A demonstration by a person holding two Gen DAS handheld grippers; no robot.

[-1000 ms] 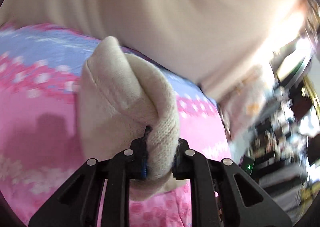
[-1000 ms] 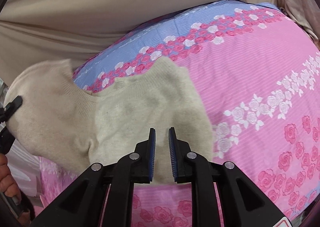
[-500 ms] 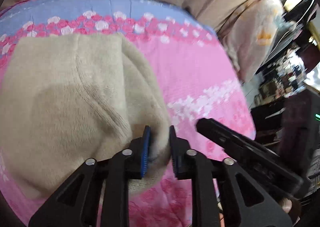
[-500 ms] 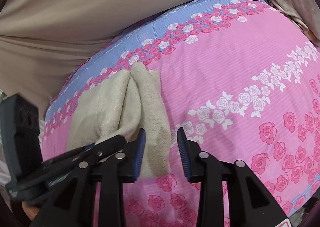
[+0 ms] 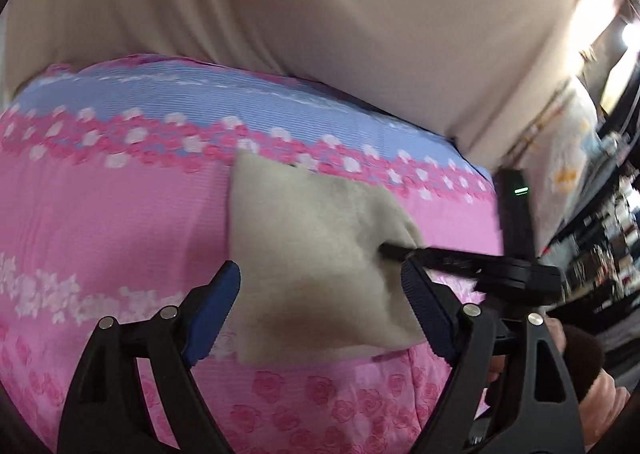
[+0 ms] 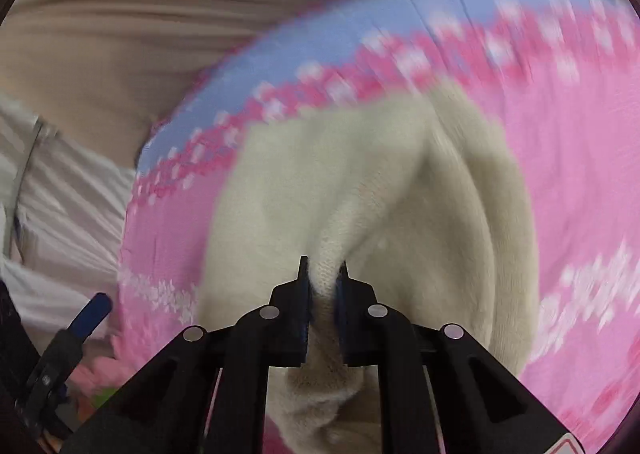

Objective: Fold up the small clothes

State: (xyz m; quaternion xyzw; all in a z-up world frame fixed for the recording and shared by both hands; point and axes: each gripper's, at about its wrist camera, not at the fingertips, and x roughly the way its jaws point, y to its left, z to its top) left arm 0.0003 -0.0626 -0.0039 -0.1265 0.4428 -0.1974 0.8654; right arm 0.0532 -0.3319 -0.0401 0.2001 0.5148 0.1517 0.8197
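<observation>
A cream knitted garment (image 5: 320, 266), soft and fuzzy like a small sock or hat, lies on a pink bedspread printed with roses and a blue band (image 5: 120, 222). In the left wrist view it fills the centre of the frame; in the right wrist view it spreads across the middle and lower centre.

The left gripper (image 5: 320, 310), with black arms and blue pads, has its jaws opening. They stand wide to either side of the garment's near edge, and the pads do not press on it. The right gripper (image 6: 323, 286) has its jaws closing and pinches a raised ridge of the knit between its pads. In the left wrist view the same gripper reaches in from the right of the frame, its tip at the garment's right edge.

The step in hand appears to be a handover of the fold to the right hand. To do it well, the right hand should probably keep its pinch low and near the edge, carry the layer across level, and lay it flush on the lower layer without dragging the whole piece over the bedspread. The left jaws should clear the cloth before any pull.

No brand, label or writing can be read; both views are blurred.
</observation>
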